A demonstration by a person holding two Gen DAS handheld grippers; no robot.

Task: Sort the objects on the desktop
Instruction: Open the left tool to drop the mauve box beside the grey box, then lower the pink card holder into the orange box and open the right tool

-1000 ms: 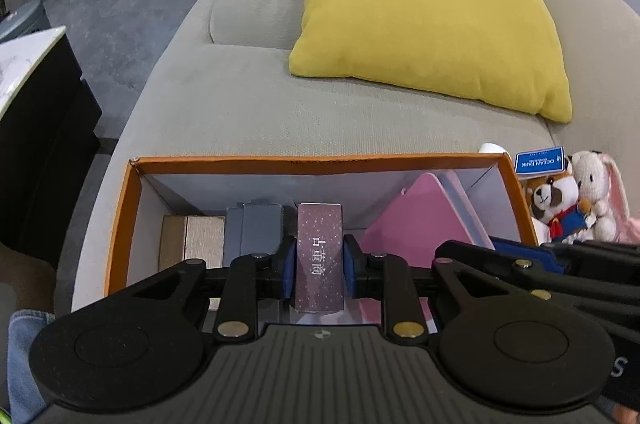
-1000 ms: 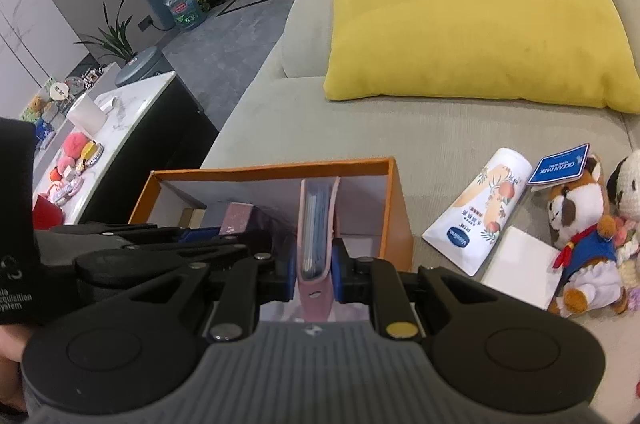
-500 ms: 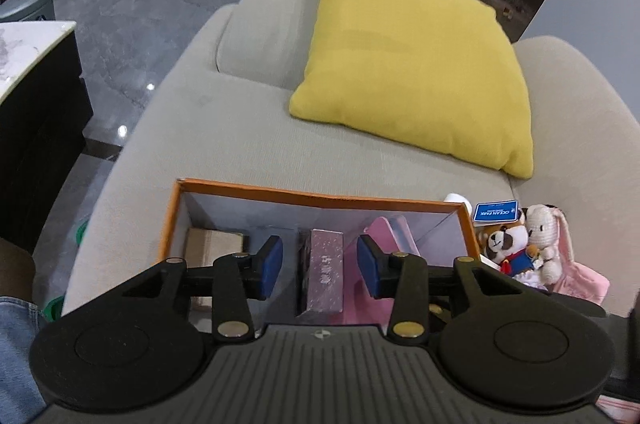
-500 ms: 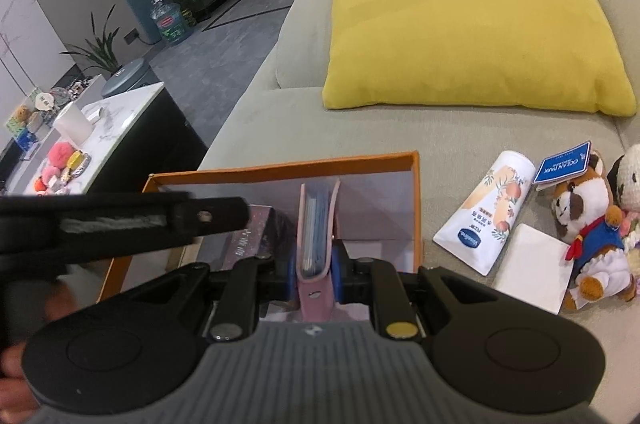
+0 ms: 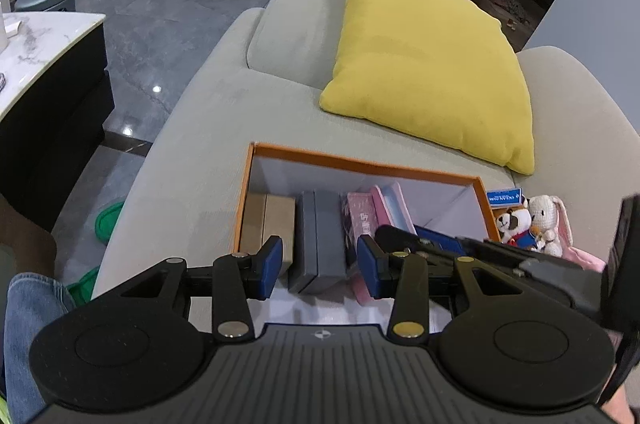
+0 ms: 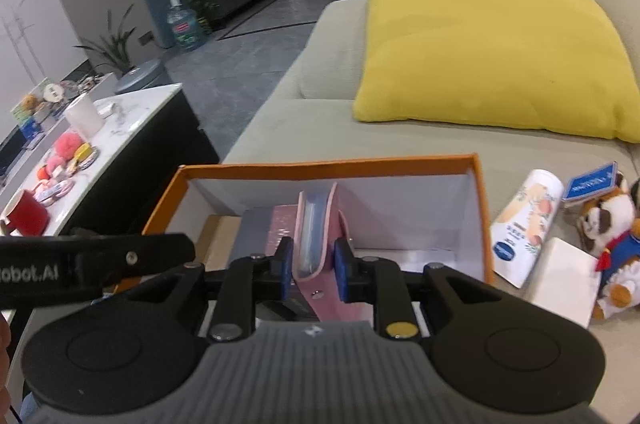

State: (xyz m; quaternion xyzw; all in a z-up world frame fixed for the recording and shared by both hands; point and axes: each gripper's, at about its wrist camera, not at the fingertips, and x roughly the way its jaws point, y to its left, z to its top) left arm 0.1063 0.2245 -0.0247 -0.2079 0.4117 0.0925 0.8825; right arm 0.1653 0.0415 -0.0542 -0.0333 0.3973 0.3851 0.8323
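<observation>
We are filing things upright in the orange box (image 6: 328,166) on the sofa; our right gripper (image 6: 313,270) is opening, its pads easing off the pink notebook (image 6: 316,220) standing right of centre; our left gripper (image 5: 318,266) hangs spread and empty above the grey case (image 5: 322,228); next, we judge, the lotion tube (image 6: 526,220) just right of the box.

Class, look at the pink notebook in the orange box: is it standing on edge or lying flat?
Standing on edge: the pink notebook rises between the right tongs, inside the orange box.
</observation>
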